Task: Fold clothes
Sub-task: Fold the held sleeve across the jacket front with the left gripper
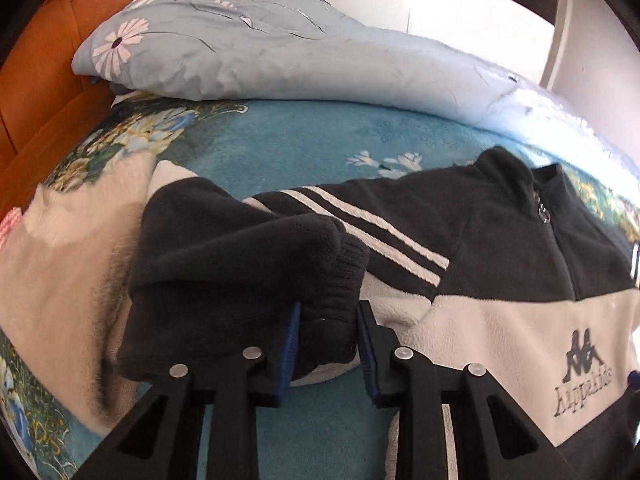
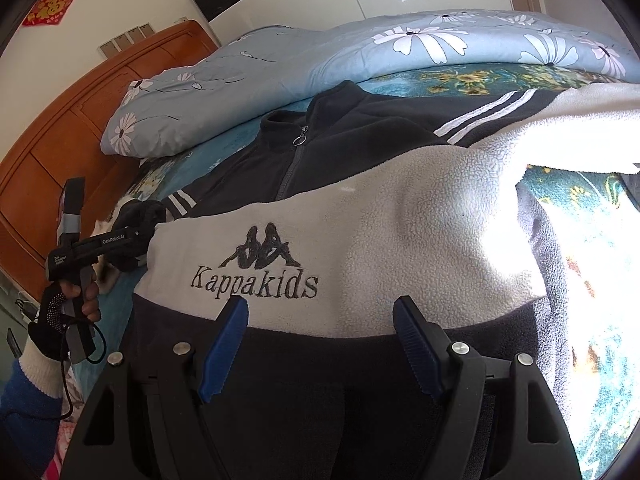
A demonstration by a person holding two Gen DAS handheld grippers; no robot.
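A black and white fleece jacket [image 2: 360, 216] with a half zip and an embroidered chest logo lies front up on a bed covered by a turquoise flowered blanket [image 1: 280, 148]. A pale blue daisy-print quilt [image 1: 240, 56] is heaped beyond it, against a wooden headboard [image 1: 36, 92].

The left tool [image 1: 327, 340] points steeply down. The jacket's dark sleeve cuff [image 1: 332, 280] sits in the narrow gap between its blue pads, and the ribbed knit bulges around them. The pads appear to be clamping it, though how firmly is hard to tell. The sleeve is bunched and doubled back just ahead of this tool, probably so it can be carried inward across the chest as the first fold.

The right tool [image 2: 320, 344] is open wide and grips nothing. It angles down over the jacket's dark lower band, with the logo just ahead of its fingertips, likely ready to steady the body.

In the right camera's view a gloved hand [image 2: 66, 300] with a blue sleeve holds the left tool's handle from below.
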